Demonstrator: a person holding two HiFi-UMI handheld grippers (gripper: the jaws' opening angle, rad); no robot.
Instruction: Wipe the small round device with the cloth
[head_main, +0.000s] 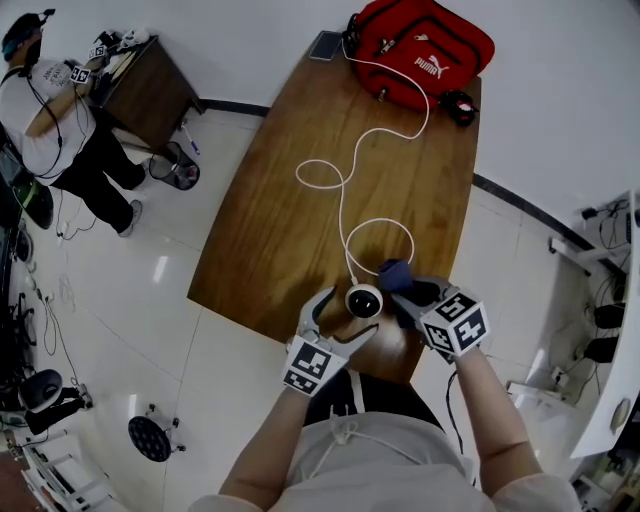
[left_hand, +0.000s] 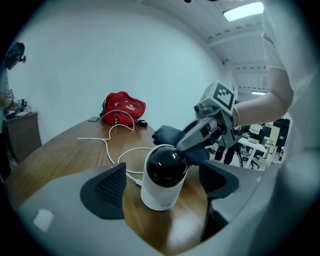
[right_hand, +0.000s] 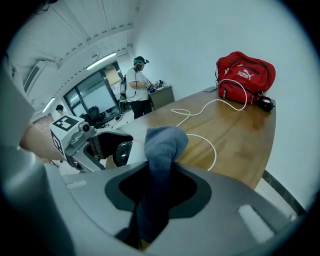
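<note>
The small round device (head_main: 364, 300), white with a glossy black face, stands near the front edge of the wooden table (head_main: 290, 200). My left gripper (head_main: 353, 311) is open around it, and in the left gripper view the device (left_hand: 164, 176) sits between the two pads (left_hand: 111, 189) with a gap on each side. My right gripper (head_main: 405, 292) is shut on a dark blue cloth (head_main: 395, 272), just right of the device. The left gripper view shows the cloth (left_hand: 169, 135) at the device's top back. In the right gripper view the cloth (right_hand: 163, 144) stands bunched up out of the jaws.
A white cable (head_main: 345, 190) loops from the device up to a red bag (head_main: 425, 45) at the table's far end. A phone (head_main: 325, 45) and a small black object (head_main: 460, 106) lie by the bag. Another person (head_main: 55, 120) stands at a dark cabinet (head_main: 150, 88), far left.
</note>
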